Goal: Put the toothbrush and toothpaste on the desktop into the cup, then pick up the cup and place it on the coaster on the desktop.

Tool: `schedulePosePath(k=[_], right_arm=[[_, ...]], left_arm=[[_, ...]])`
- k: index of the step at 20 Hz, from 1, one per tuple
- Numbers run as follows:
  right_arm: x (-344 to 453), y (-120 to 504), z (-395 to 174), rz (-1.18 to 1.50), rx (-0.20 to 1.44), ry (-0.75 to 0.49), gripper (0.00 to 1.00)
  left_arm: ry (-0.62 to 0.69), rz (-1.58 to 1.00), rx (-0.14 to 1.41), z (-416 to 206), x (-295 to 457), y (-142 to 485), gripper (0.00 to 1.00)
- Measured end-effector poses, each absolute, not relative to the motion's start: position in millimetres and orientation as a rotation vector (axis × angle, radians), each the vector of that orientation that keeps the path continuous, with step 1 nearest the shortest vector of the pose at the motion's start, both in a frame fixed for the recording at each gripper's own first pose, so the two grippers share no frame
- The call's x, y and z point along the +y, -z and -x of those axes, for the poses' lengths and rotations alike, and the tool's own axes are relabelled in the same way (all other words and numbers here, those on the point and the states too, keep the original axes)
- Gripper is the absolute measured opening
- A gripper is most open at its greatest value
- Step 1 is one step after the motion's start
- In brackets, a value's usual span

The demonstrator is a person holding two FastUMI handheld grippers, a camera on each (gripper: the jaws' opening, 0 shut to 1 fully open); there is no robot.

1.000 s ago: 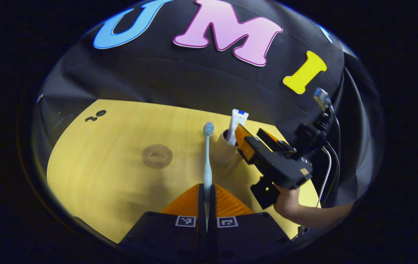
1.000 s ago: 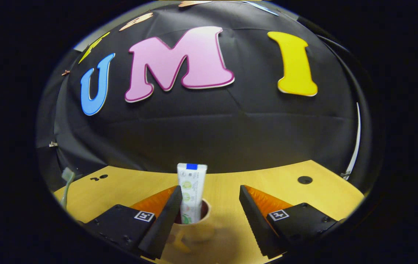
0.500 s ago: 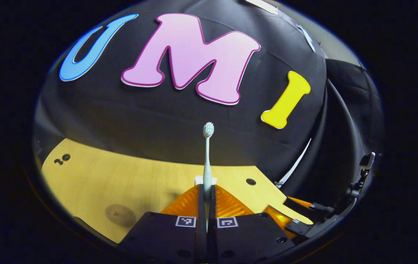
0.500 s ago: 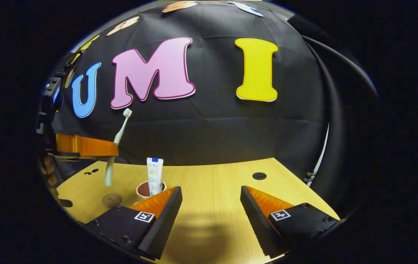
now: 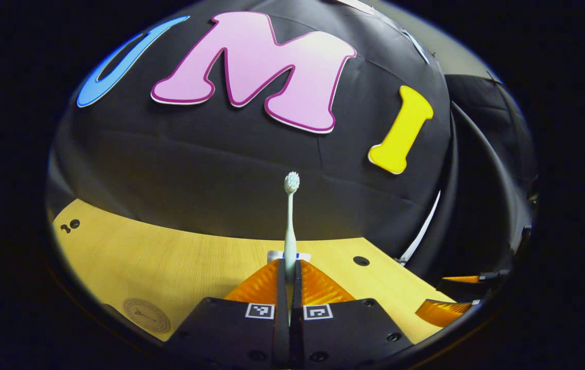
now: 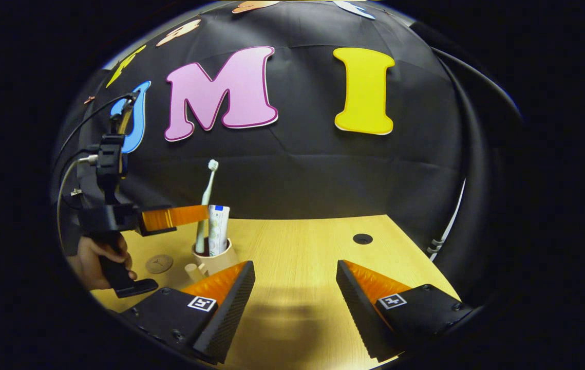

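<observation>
Gripping the slim toothbrush (image 5: 290, 221), left jaws clamp; right jaws gape apart.

Both views low, facing wall, sharing cup (image 6: 213, 259)

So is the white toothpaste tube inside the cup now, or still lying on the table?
Inside. The white toothpaste tube stands upright with its lower end in the beige cup on the wooden table.
</observation>
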State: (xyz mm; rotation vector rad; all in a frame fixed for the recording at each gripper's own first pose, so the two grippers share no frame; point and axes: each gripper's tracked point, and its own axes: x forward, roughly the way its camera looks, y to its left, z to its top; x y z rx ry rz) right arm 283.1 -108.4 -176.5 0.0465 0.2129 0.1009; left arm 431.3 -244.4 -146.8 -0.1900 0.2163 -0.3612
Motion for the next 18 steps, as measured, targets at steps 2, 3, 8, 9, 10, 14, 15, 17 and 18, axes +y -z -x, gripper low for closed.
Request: schedulePosePath(k=[2,3,8,9,10,14,15,17,18], right_arm=[[-105,181,-284,-0.04,0.223,-0.115,0.98],[-102,184,-284,-0.044,0.229,-0.121,0.98],[-99,192,-283,-0.051,0.251,-0.131,0.98],[-99,192,-283,-0.048,0.255,-0.129,0.98],[-100,193,-282,-0.05,0.259,-0.126,0.98],[-95,186,-281,-0.061,0.277,-0.132,0.98],[-92,182,-281,-0.056,0.278,-0.139,0.98],[-82,171,-282,-0.052,0.283,-0.163,0.98],[-76,165,-283,-0.046,0.291,-0.176,0.98]], left_arm=[[0.341,0.164,0.232,-436,-244,160,0.06],[0.335,0.155,0.244,-437,-244,166,0.08],[0.336,0.148,0.274,-428,-244,180,0.29],[0.34,0.136,0.275,-426,-244,180,0.4],[0.335,0.116,0.269,-423,-242,177,0.51],[0.337,0.074,0.238,-403,-231,157,0.98],[0.327,0.064,0.243,-396,-225,153,0.97],[0.277,0.056,0.241,-376,-202,144,0.98],[0.251,0.068,0.242,-363,-190,138,0.97]])
